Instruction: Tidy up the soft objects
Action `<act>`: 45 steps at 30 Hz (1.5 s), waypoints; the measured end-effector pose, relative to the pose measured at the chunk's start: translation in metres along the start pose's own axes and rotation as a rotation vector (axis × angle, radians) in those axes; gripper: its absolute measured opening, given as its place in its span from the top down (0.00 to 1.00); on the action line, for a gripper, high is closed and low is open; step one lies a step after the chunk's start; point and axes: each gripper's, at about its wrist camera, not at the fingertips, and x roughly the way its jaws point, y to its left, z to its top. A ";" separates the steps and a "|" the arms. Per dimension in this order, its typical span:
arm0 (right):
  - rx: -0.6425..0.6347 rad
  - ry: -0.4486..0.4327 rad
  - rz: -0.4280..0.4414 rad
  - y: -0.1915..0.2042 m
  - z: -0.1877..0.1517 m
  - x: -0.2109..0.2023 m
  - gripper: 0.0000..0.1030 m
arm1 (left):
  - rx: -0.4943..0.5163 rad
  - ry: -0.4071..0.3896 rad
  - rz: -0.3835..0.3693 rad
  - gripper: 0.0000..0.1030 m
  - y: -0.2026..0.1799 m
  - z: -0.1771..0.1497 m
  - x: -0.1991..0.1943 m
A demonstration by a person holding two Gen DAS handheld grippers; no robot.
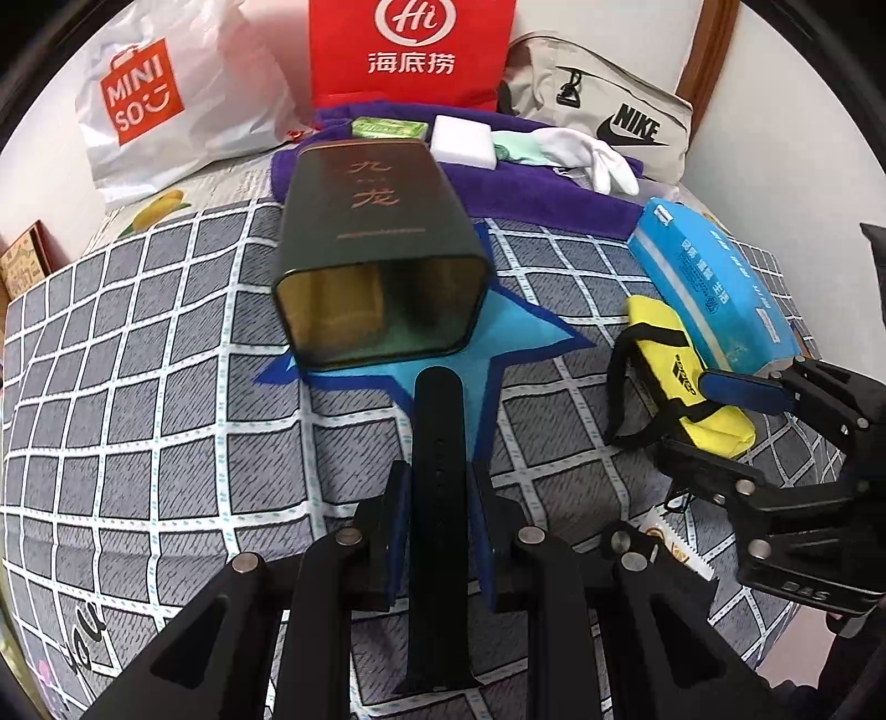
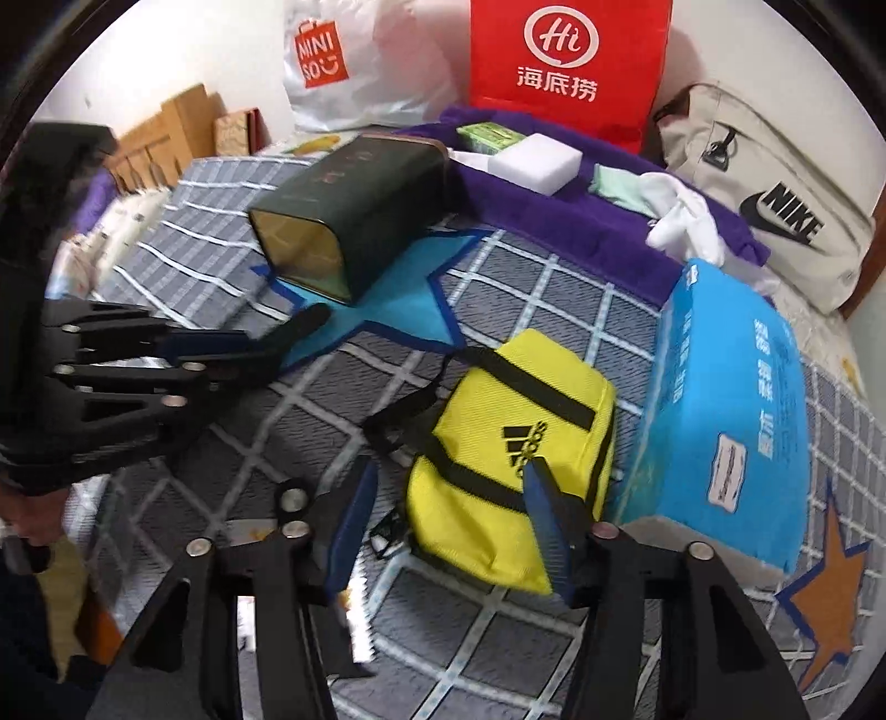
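Note:
My left gripper is shut on a black watch strap that sticks forward toward the open mouth of a dark green tin lying on its side on the bed. The tin also shows in the right wrist view. My right gripper is open, its fingers straddling the near end of a yellow adidas pouch, which lies beside a blue tissue pack. The left wrist view shows the right gripper over the pouch.
A purple towel at the back holds a white sponge block, a green packet and white gloves. Behind stand a Miniso bag, a red bag and a Nike bag. The checked bedspread has blue star prints.

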 end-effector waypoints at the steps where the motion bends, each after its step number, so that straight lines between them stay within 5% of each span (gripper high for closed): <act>1: -0.015 0.003 -0.026 0.002 0.000 0.003 0.46 | -0.002 0.000 -0.001 0.81 0.001 0.000 0.000; 5: -0.054 -0.012 -0.074 0.005 -0.005 0.007 0.47 | -0.007 -0.002 -0.007 0.81 0.002 0.000 0.000; 9: -0.035 -0.041 -0.049 0.001 -0.006 -0.002 0.69 | -0.015 -0.003 -0.013 0.81 0.003 0.000 0.000; 13: 0.036 -0.073 0.051 -0.010 -0.003 -0.023 0.78 | -0.022 -0.005 -0.023 0.81 0.004 0.000 -0.001; 20: 0.179 -0.115 0.228 -0.036 -0.006 -0.050 0.79 | -0.029 -0.004 -0.034 0.81 0.005 -0.001 -0.001; 24: 0.195 -0.079 0.124 -0.043 -0.014 -0.052 0.80 | -0.028 -0.002 -0.029 0.81 0.004 -0.002 -0.001; 31: 0.205 -0.022 0.068 -0.048 -0.035 -0.055 0.79 | -0.025 0.003 -0.022 0.81 0.001 0.000 0.001; 37: 0.164 -0.005 -0.013 -0.040 -0.037 -0.040 0.70 | -0.023 0.006 -0.019 0.81 0.000 0.001 0.002; 45: 0.102 -0.054 -0.019 -0.027 -0.035 -0.038 0.76 | -0.052 -0.005 -0.046 0.81 0.006 -0.001 0.002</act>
